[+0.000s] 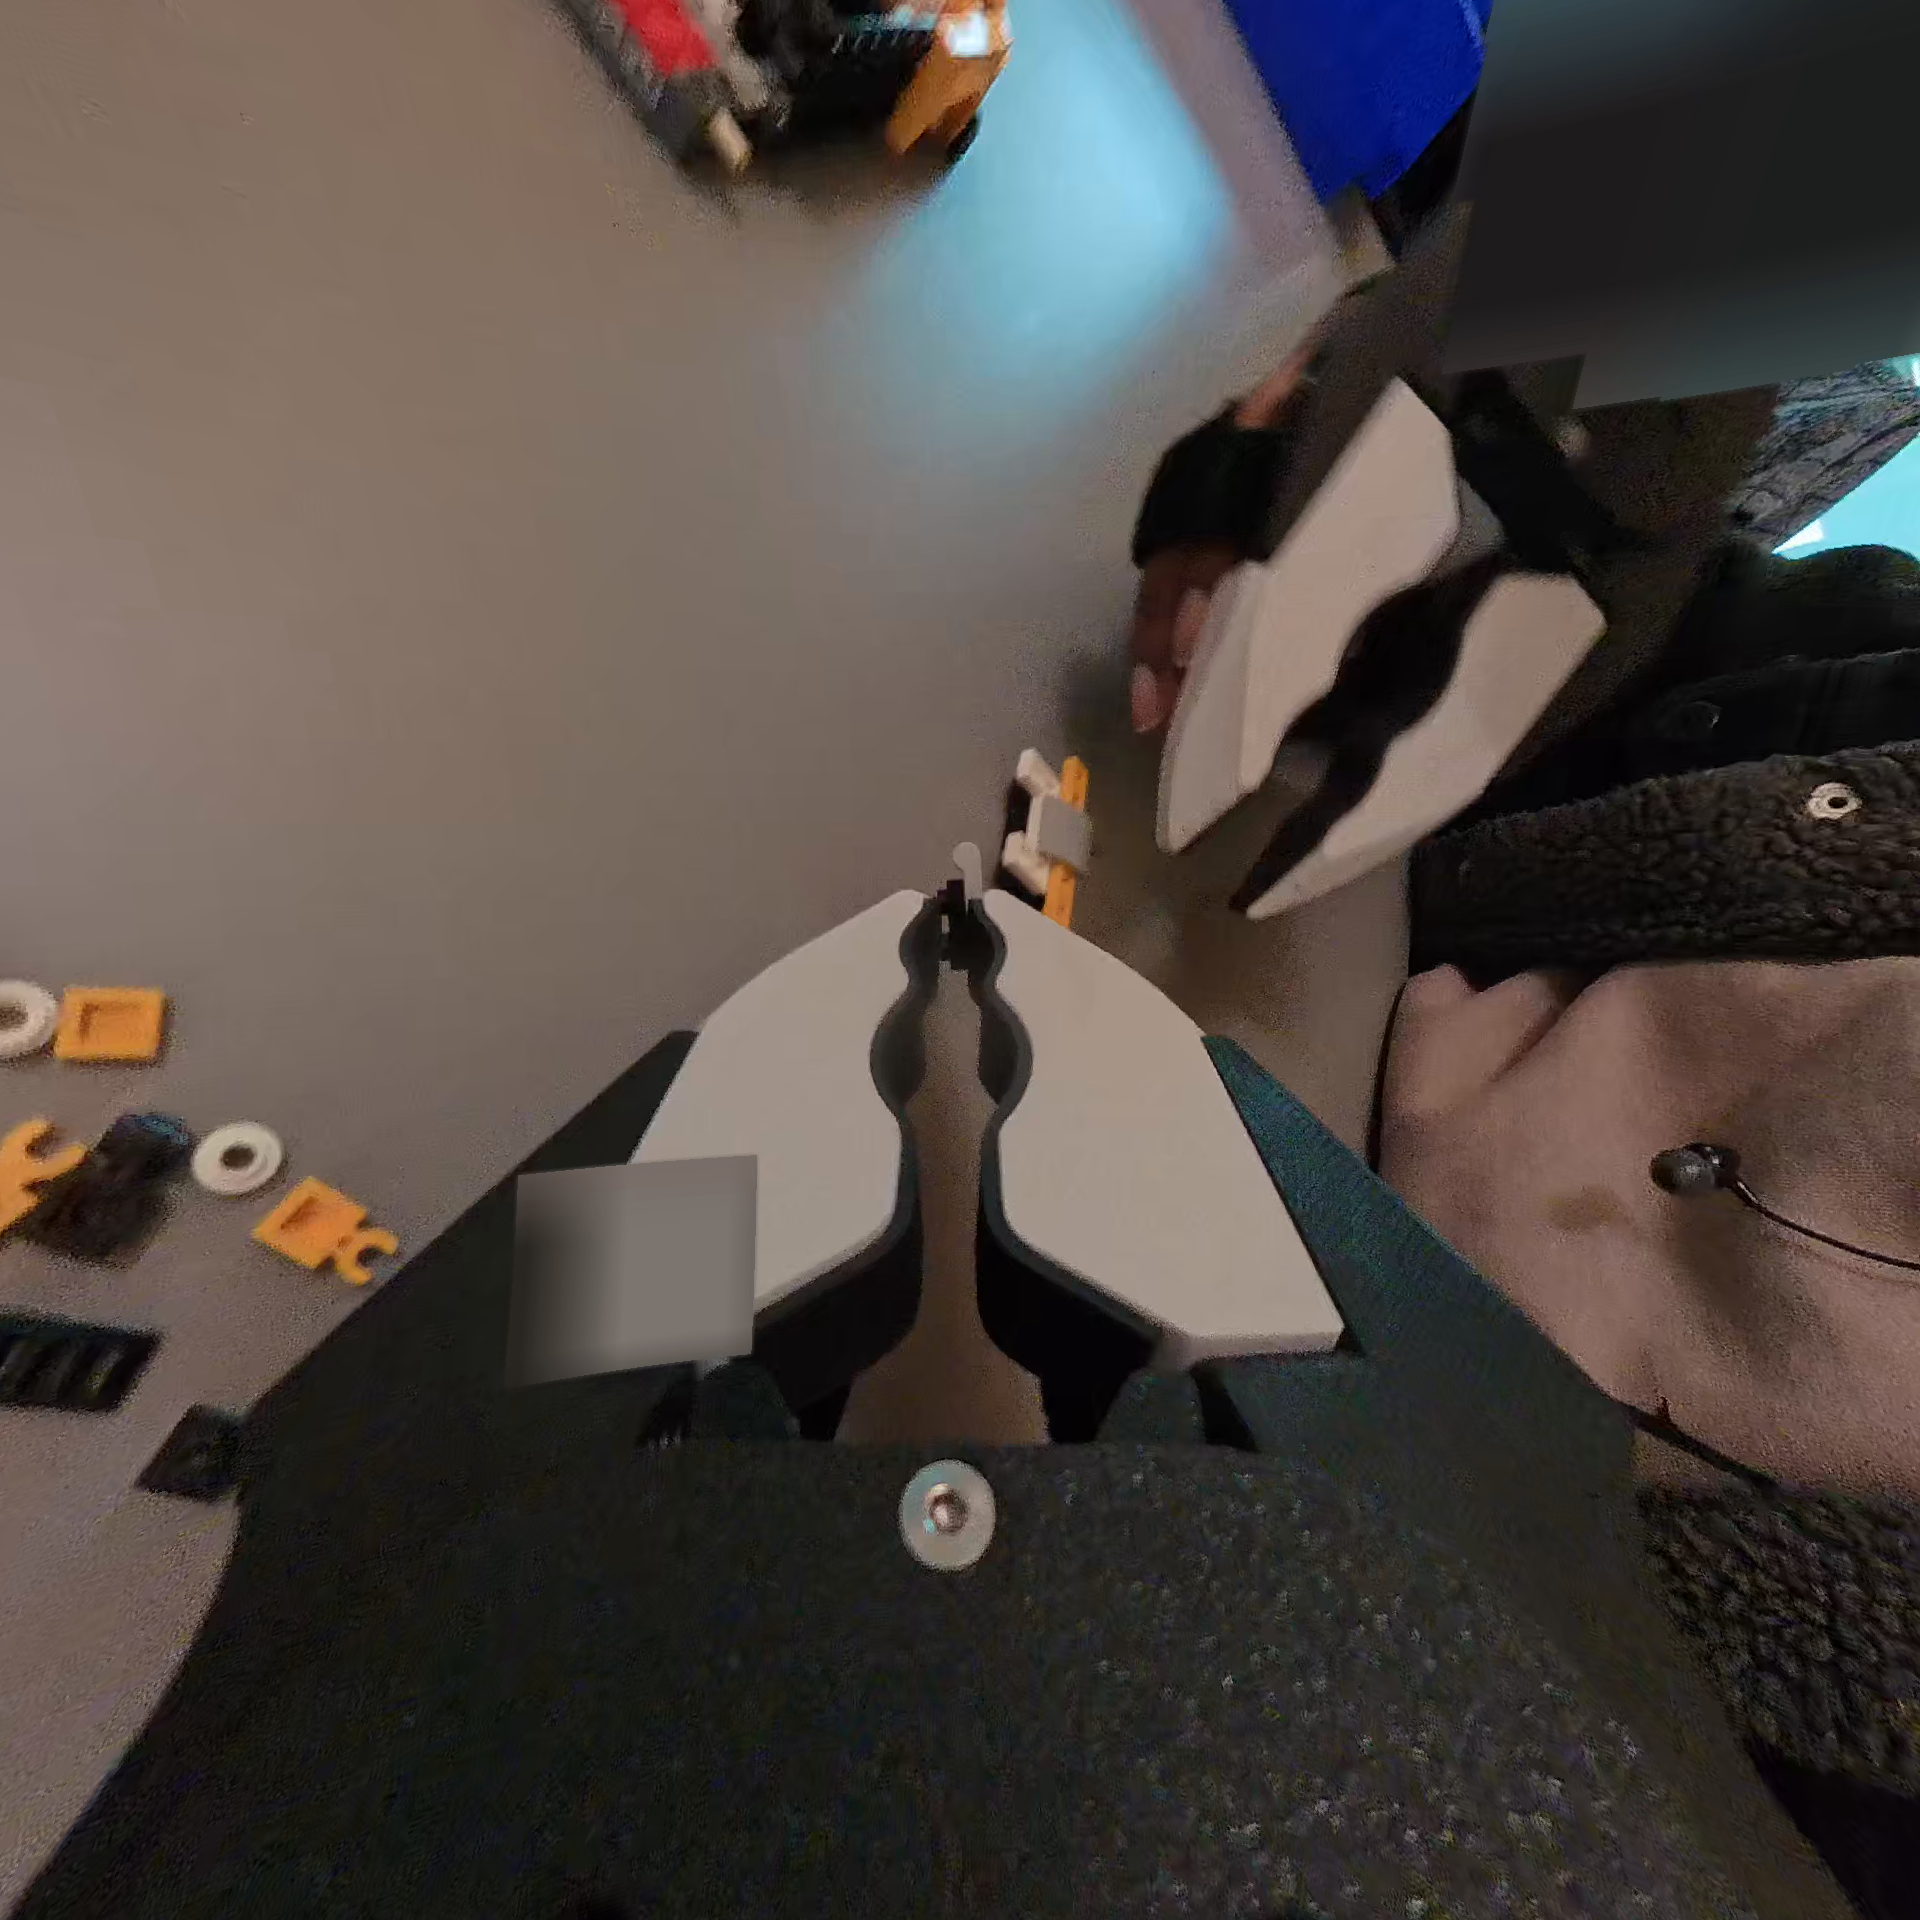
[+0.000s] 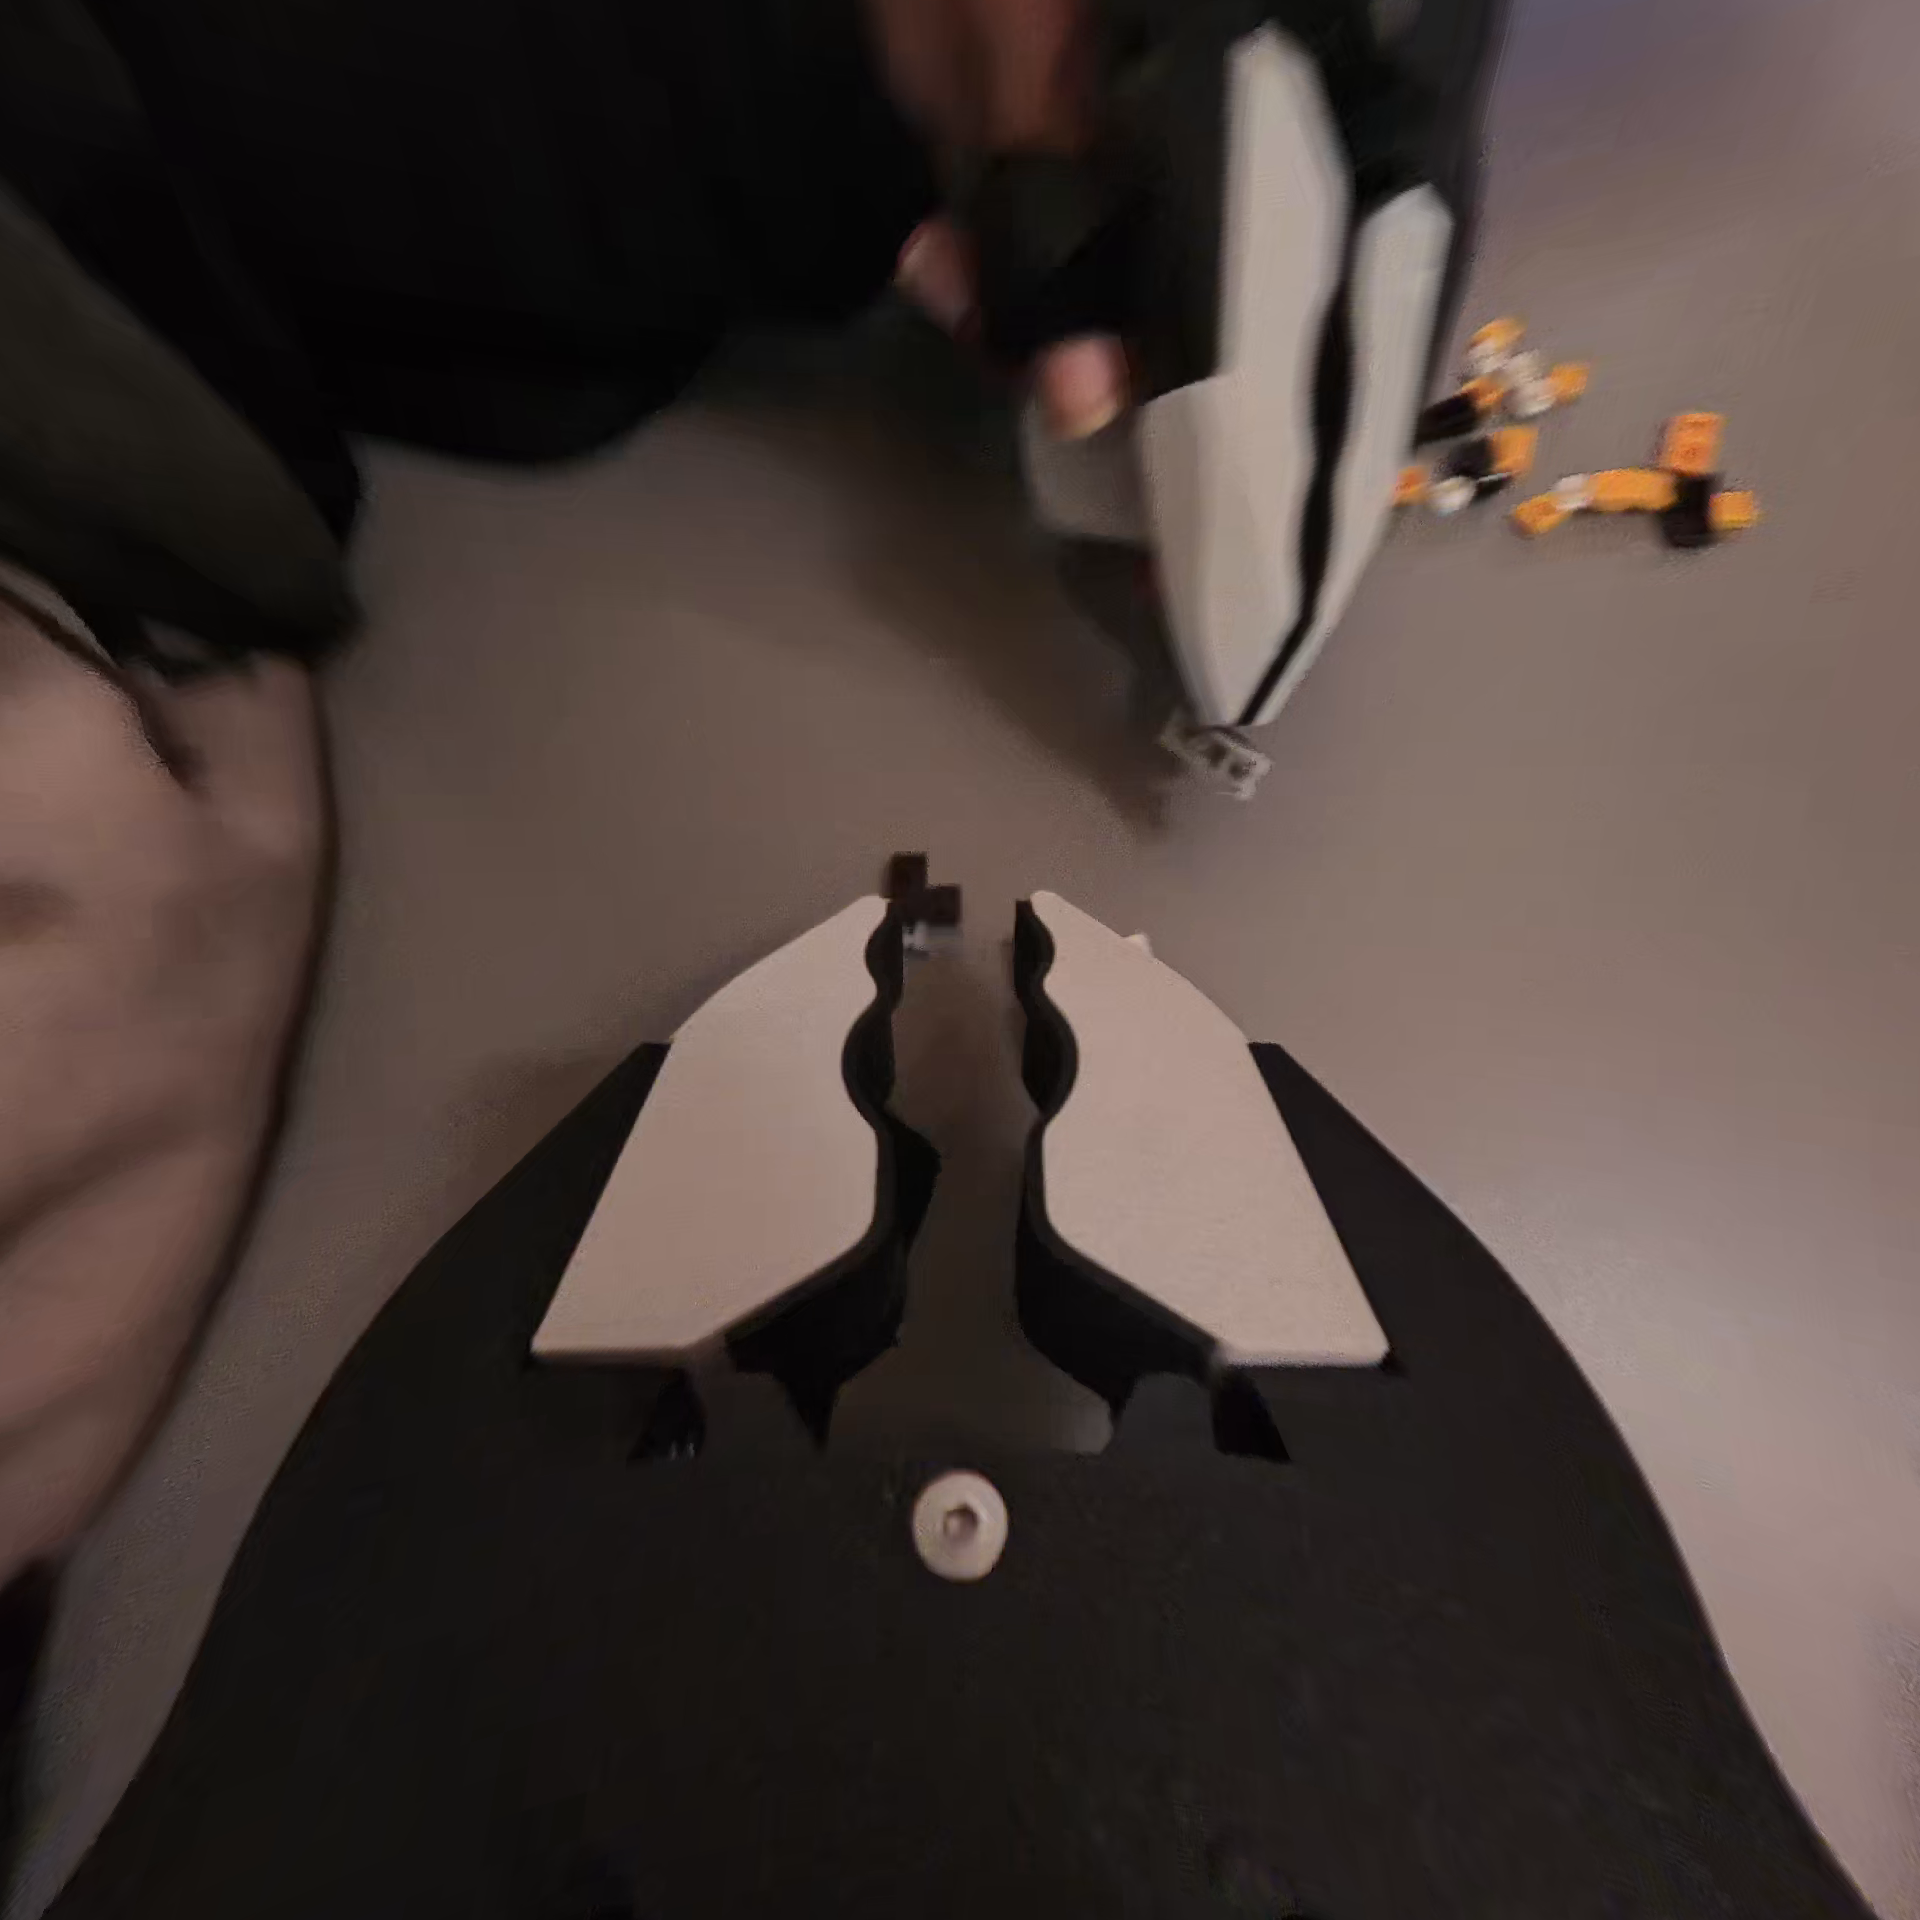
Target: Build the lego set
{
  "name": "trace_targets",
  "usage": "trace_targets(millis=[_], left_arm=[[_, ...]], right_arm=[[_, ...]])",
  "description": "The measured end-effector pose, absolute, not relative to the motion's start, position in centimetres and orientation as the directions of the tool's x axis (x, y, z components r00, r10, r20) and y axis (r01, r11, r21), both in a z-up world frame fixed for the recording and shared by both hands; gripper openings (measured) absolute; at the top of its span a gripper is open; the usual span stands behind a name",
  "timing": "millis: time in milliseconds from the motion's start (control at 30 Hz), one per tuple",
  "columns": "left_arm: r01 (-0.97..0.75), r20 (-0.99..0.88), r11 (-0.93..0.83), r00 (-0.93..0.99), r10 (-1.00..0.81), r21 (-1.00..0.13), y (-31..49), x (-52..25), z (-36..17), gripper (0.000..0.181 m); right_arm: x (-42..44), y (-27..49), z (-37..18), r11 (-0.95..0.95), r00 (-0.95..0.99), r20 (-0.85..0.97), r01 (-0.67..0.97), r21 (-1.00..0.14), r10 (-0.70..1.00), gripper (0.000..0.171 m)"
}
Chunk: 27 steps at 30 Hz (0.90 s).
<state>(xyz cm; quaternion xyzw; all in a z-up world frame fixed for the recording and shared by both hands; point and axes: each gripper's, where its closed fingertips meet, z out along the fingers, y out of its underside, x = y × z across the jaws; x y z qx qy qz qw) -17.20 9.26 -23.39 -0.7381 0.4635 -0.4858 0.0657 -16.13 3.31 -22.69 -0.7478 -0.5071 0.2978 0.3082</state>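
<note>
My left gripper (image 1: 961, 904) is shut on a small light grey and black piece (image 1: 966, 868) that sticks out past its tips, just above the grey table (image 1: 520, 520). The right wrist view shows the same gripper (image 2: 1231, 717) with the pale piece (image 2: 1216, 764) at its tips. A small assembly of white, grey, orange and black parts (image 1: 1049, 836) lies just beyond the left tips. My right gripper (image 2: 956, 909) is open. A small black piece (image 2: 920, 899) sits against its left finger, clear of the right finger. The left wrist view shows this gripper (image 1: 1216, 873) to the right of the assembly.
Loose orange, white and black pieces (image 1: 135, 1143) lie at the left of the table and also show in the right wrist view (image 2: 1558, 457). A built model (image 1: 821, 73) and a blue object (image 1: 1361, 83) stand at the far edge. A person's dark clothing (image 1: 1662, 883) borders the right side. Left tips to right tips: about 7 cm.
</note>
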Motion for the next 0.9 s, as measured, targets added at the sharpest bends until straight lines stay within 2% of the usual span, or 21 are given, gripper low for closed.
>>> trace_targets(millis=[100,267,600,900], left_arm=[[-0.677,0.647,-0.547,0.134,-0.75,-0.493,9.0,-17.8,-24.8,0.004],[-0.702,0.614,-0.529,0.164,-0.772,-0.478,9.1,-18.3,-25.3,0.005],[-0.723,0.528,-0.5,0.22,-0.82,-0.477,10.1,-19.4,-25.5,0.015],[-0.752,0.495,-0.443,0.179,-0.85,-0.488,9.5,-19.2,-25.8,0.007]], right_arm=[[-17.1,1.9,-25.0,-0.162,0.238,0.028,0.736,-0.657,0.971,0.022],[-17.4,1.9,-26.1,-0.166,0.254,0.069,0.789,-0.591,0.965,0.022],[-17.5,2.0,-26.2,-0.205,0.277,0.027,0.77,-0.604,0.96,0.01],[-17.5,1.9,-26.2,-0.211,0.274,0.009,0.764,-0.61,0.962,0.008]])
